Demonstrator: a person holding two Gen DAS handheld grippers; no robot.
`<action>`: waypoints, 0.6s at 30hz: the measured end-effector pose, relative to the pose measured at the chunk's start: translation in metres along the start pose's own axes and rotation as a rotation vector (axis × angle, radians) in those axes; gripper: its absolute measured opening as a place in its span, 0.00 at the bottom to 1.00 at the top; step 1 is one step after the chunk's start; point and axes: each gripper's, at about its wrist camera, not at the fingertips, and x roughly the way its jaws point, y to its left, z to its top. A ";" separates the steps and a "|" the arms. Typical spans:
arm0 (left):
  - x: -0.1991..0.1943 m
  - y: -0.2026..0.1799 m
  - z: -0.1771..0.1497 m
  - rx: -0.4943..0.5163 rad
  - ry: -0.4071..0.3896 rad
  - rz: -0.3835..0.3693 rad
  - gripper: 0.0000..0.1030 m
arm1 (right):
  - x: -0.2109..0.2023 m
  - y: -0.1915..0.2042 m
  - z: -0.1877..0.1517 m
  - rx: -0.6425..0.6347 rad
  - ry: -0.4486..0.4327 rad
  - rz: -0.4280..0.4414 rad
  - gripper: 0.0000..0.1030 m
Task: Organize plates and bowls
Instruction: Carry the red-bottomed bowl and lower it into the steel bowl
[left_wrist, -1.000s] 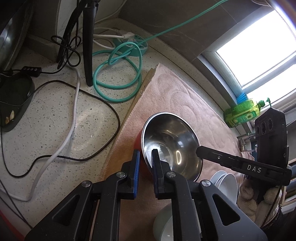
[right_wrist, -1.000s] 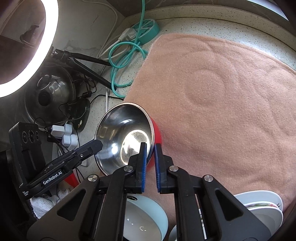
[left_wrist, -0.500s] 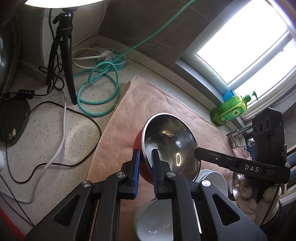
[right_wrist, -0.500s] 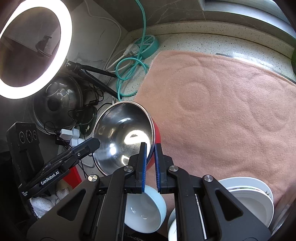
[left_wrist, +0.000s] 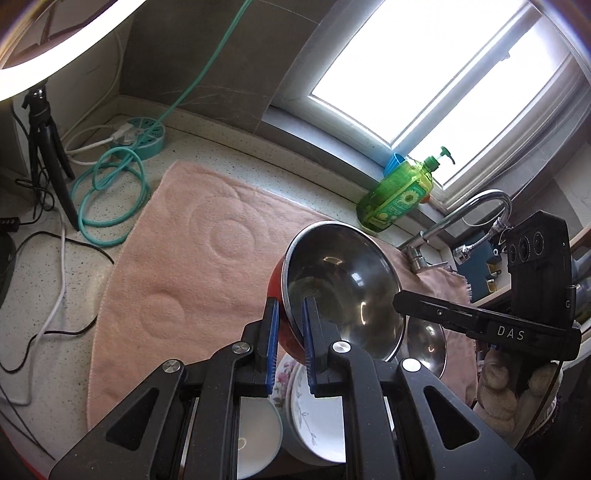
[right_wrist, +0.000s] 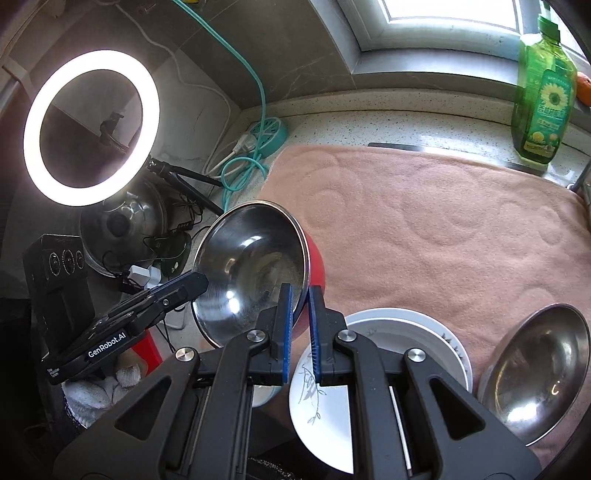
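Note:
A steel bowl with a red outside (left_wrist: 343, 280) (right_wrist: 255, 269) hangs tilted in the air above the pink towel (left_wrist: 207, 258) (right_wrist: 443, 229). My left gripper (left_wrist: 290, 321) is shut on its near rim. My right gripper (right_wrist: 300, 306) is shut on the rim at the opposite side. Below the bowl stand white flowered plates (left_wrist: 314, 417) (right_wrist: 406, 336) and a white bowl (left_wrist: 255, 432). A second steel bowl (left_wrist: 428, 343) (right_wrist: 539, 369) lies on the towel beside the plates.
A green soap bottle (left_wrist: 399, 192) (right_wrist: 543, 99) and a faucet (left_wrist: 476, 210) stand by the window. A ring light (right_wrist: 92, 125), its tripod (left_wrist: 48, 147), a teal cable (left_wrist: 110, 192), a power strip (right_wrist: 269, 133) and a pot lid (right_wrist: 125, 221) crowd the left counter.
Both grippers have lifted the red steel bowl up off the towel and carried it over the plates. The window, bottle and faucet have come into view.

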 end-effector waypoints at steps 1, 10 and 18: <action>0.003 -0.007 -0.001 0.011 0.006 -0.008 0.10 | -0.007 -0.005 -0.004 0.005 -0.007 -0.007 0.08; 0.035 -0.072 -0.017 0.097 0.072 -0.074 0.10 | -0.065 -0.059 -0.035 0.075 -0.067 -0.073 0.08; 0.069 -0.134 -0.031 0.197 0.144 -0.117 0.10 | -0.107 -0.113 -0.063 0.165 -0.111 -0.131 0.08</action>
